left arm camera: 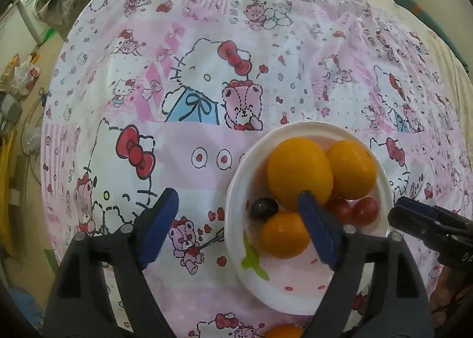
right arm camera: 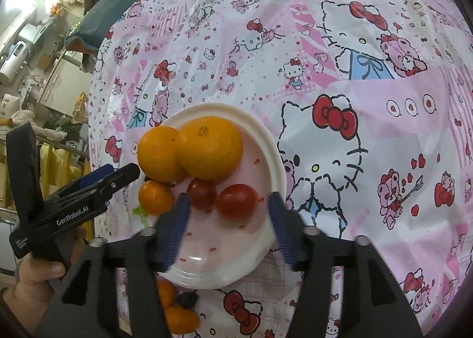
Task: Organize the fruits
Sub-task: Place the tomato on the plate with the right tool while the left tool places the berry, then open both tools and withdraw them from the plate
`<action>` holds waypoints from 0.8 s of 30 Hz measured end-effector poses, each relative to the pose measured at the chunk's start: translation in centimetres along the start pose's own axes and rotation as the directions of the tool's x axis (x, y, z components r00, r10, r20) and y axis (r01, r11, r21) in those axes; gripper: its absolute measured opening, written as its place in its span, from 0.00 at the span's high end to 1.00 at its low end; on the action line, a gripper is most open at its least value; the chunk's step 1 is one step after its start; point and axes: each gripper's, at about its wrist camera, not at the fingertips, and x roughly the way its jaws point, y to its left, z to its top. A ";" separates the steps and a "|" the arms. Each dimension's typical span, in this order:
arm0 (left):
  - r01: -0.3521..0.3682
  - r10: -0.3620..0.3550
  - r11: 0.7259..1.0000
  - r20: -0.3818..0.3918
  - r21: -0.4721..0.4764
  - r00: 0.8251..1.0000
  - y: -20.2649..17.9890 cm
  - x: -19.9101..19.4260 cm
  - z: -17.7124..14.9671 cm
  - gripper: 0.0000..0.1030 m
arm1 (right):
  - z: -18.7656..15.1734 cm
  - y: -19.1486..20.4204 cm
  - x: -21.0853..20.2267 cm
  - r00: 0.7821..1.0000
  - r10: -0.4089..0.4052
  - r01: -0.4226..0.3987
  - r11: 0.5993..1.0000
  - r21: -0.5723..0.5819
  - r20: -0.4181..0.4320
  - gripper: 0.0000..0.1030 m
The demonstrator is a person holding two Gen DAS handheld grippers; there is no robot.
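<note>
Right gripper (right arm camera: 227, 225) open, empty, jaws straddling the near part of the white plate (right arm camera: 275, 157). Left gripper (left arm camera: 236, 225) also open, one finger over the plate. Loose small orange (right arm camera: 180, 318) and dark grape (right arm camera: 187, 299) lie on the surface just beside the near rim. On the plate: tomatoes (right arm camera: 236, 200), then oranges (right arm camera: 210, 147) touching. Risk: nudging the rim could roll the crowded fruit off.

I see tablecloth (left arm camera: 207, 42): pink-and-white patchwork, cartoon cats with red bows, pink bears | plate (left arm camera: 236, 190): white, small red marks, green leaf print | oranges (left arm camera: 298, 175): bright orange | tomatoes (right arm camera: 235, 200): red | grape (left arm camera: 264, 207): dark blue-black | my gripper pads (left arm camera: 161, 228): blue on black.
</note>
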 end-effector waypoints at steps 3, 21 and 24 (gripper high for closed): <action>-0.015 0.014 1.000 0.008 0.017 1.000 -0.3 -0.1 -0.1 0.22 | 0.2 0.0 -0.2 1.000 -0.002 0.002 1.000 0.001 0.007 0.40; -0.082 0.075 0.995 0.114 0.051 0.991 -0.1 -3.1 -1.1 0.22 | -0.7 0.2 -2.7 0.998 0.002 -0.004 1.000 0.028 0.064 0.21; -0.075 0.067 0.995 0.128 0.058 0.990 0.0 -3.8 -1.5 0.22 | -1.3 0.3 -3.4 0.997 0.008 -0.011 0.999 0.038 0.075 0.21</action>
